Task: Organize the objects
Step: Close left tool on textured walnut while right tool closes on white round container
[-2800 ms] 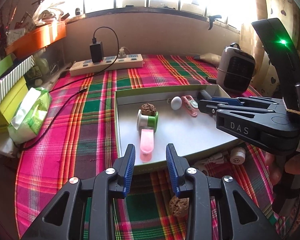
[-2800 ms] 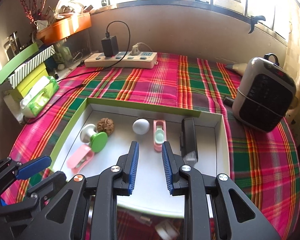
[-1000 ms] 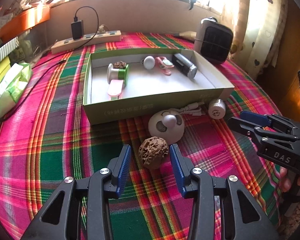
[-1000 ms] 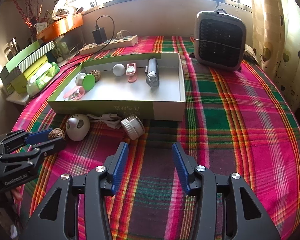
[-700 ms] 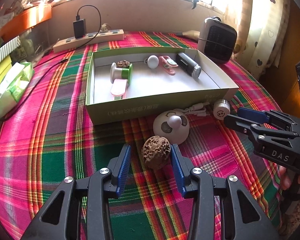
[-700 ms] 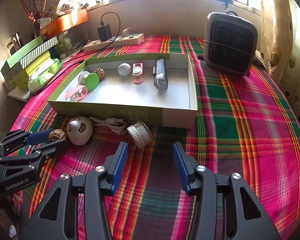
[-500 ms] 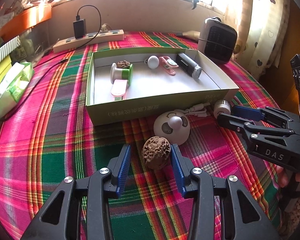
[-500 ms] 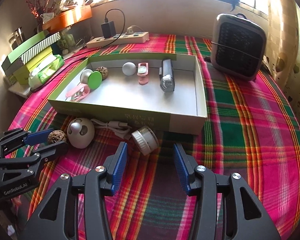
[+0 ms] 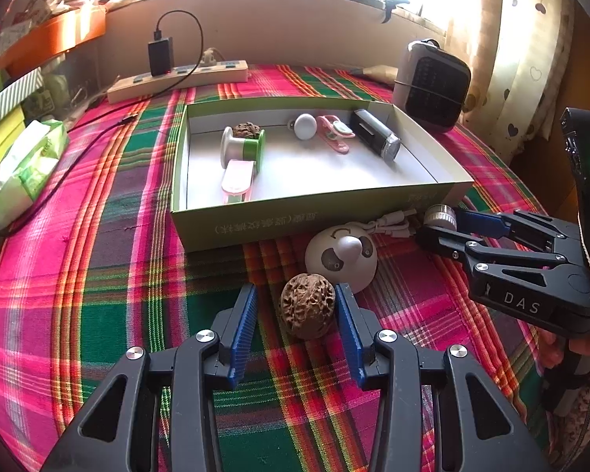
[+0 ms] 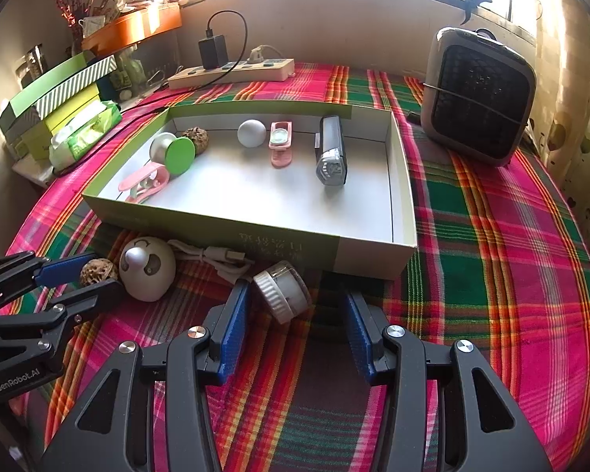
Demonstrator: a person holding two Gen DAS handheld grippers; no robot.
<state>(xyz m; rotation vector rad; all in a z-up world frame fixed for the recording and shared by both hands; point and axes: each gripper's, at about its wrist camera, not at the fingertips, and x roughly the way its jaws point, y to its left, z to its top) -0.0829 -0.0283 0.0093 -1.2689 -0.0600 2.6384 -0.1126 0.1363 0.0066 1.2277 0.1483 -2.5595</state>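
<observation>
Jaws of left gripper (image 9: pixel 297 320) spread, flanking walnut (image 9: pixel 307 305) on tablecloth (image 9: pixel 98 275), not clamped; walnut lies just in front of box (image 9: pixel 314 218). Right gripper (image 10: pixel 295 328) jaws spread, round cap (image 10: pixel 282 290) between them, just before box front wall

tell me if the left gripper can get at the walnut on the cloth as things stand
Probably yes: the left gripper is open with the walnut already between its fingers, nothing blocking; the panda toy sits just behind.
</observation>
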